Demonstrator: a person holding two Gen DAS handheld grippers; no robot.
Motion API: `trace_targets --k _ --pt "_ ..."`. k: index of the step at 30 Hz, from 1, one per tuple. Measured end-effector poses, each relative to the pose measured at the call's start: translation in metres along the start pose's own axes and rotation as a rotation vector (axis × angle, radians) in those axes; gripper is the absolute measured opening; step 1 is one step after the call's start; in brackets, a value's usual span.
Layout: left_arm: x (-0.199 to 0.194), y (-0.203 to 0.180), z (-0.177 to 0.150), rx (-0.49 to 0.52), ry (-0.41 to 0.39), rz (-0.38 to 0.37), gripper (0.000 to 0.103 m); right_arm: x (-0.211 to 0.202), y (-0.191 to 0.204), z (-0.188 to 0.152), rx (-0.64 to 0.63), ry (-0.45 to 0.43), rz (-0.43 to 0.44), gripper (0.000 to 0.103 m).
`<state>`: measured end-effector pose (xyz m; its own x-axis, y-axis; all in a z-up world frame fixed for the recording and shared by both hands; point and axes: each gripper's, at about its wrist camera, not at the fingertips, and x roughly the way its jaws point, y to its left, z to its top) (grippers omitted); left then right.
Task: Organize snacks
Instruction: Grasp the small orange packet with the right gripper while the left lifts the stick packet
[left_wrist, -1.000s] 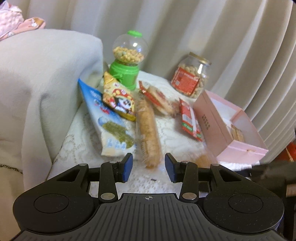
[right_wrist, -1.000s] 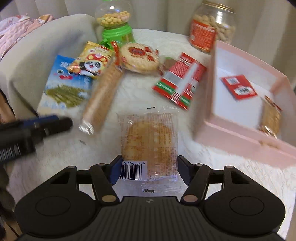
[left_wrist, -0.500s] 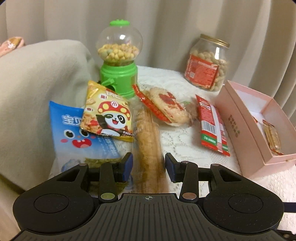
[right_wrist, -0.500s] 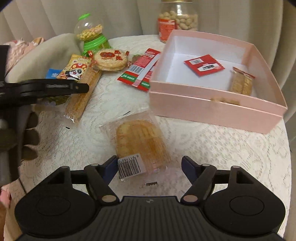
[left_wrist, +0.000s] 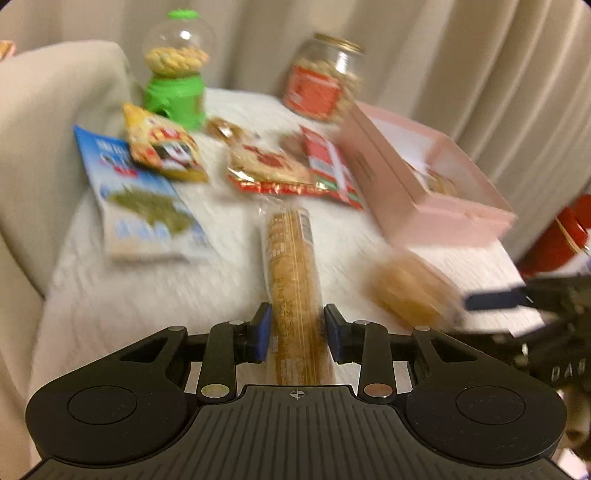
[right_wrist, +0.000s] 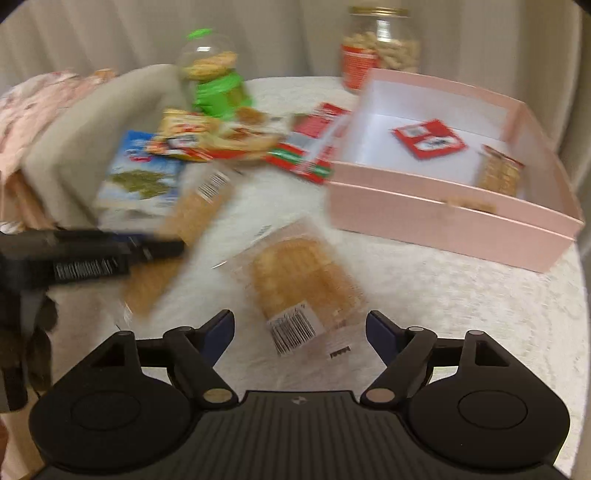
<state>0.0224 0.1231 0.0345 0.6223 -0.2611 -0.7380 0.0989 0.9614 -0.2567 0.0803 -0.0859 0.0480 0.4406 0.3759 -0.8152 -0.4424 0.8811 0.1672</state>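
Cream curtains back the lace-covered worktop (right_wrist: 424, 295). Left gripper (left_wrist: 297, 328) jaws, just closing, clamp the long biscuit sleeve (left_wrist: 291, 258); right gripper (right_wrist: 300, 334) jaws, just widening, straddle the flat biscuit packet (right_wrist: 299, 280) untouched.

A white lace tablecloth (right_wrist: 424, 291) covers the round tabletop. Pale cream pleated curtains (left_wrist: 443, 55) hang behind its far edge. Against the table's left edge stands a beige upholstered armrest (left_wrist: 48, 122), its cushioned top rising above the cloth. Beyond the armrest, at the far left of the right wrist view, lies a crumpled pink patterned fabric (right_wrist: 33, 107). Past the table's right edge sits a blurred red object (left_wrist: 565, 236), too unclear to identify.
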Motion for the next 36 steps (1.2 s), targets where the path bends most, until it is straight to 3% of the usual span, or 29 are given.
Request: trace_targets --k 3,7,10,13,19,23,27,29,31,36 --pt "-0.004 -0.008 -0.004 0.017 0.0 0.014 0.036 -0.008 0.006 0.0 -0.005 -0.017 0.058 0.08" --pt "-0.004 -0.009 -0.003 0.03 -0.03 0.061 0.036 -0.02 0.017 0.015 -0.054 -0.078 -0.05 0.08" --pt "-0.008 0.004 -0.002 -0.004 -0.047 0.064 0.036 -0.027 0.027 0.044 -0.09 -0.132 -0.124 0.085" --pt "-0.012 0.018 -0.002 -0.059 -0.069 0.064 0.035 -0.017 0.037 0.088 -0.091 -0.122 -0.102 0.085" --pt "-0.011 0.033 -0.002 -0.092 -0.084 0.03 0.035 0.068 0.052 0.191 -0.039 0.015 0.068 0.085" --pt "-0.008 0.041 0.001 -0.104 -0.078 -0.006 0.036 0.144 0.064 0.228 -0.102 0.054 -0.074 0.085" --pt "-0.002 0.044 0.005 -0.107 -0.076 -0.004 0.041 0.197 0.06 0.244 -0.089 0.093 -0.115 0.075" --pt "0.003 0.043 0.008 -0.101 -0.068 0.0 0.041 0.203 0.065 0.248 -0.108 0.086 -0.132 0.061" --pt "0.008 0.041 0.009 -0.093 -0.065 0.005 0.041 0.198 0.071 0.248 -0.137 0.069 -0.116 0.02" --pt "0.012 0.037 0.011 -0.083 -0.068 0.022 0.041 0.165 0.078 0.24 -0.159 0.043 -0.091 0.019"
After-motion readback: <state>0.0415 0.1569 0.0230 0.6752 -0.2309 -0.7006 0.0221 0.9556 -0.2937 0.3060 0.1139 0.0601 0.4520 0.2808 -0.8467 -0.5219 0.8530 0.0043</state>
